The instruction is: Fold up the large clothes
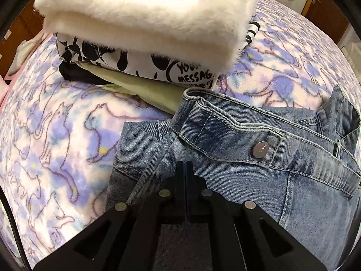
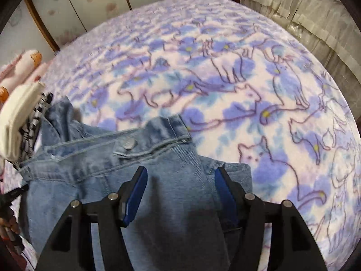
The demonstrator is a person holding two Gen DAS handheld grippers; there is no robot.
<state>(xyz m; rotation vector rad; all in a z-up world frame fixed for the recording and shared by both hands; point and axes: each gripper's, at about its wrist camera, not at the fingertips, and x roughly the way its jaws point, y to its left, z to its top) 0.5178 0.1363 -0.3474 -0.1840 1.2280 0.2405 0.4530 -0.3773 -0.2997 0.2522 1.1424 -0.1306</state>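
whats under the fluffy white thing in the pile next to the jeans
Under the fluffy white garment lies a black-and-white printed piece, then a pale green one and a black edge. Anything further under the stack is covered.

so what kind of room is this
Most likely a bedroom at home. Denim jeans lie on a bed covered with a fleece cat-print blanket, a stack of folded clothes sits beside them, and wooden-framed wardrobe panels stand behind the bed.

Jeans (image 1: pixel 259 158) lie on the blanket (image 1: pixel 56 124) — folded pile (image 1: pixel 146 33) behind.
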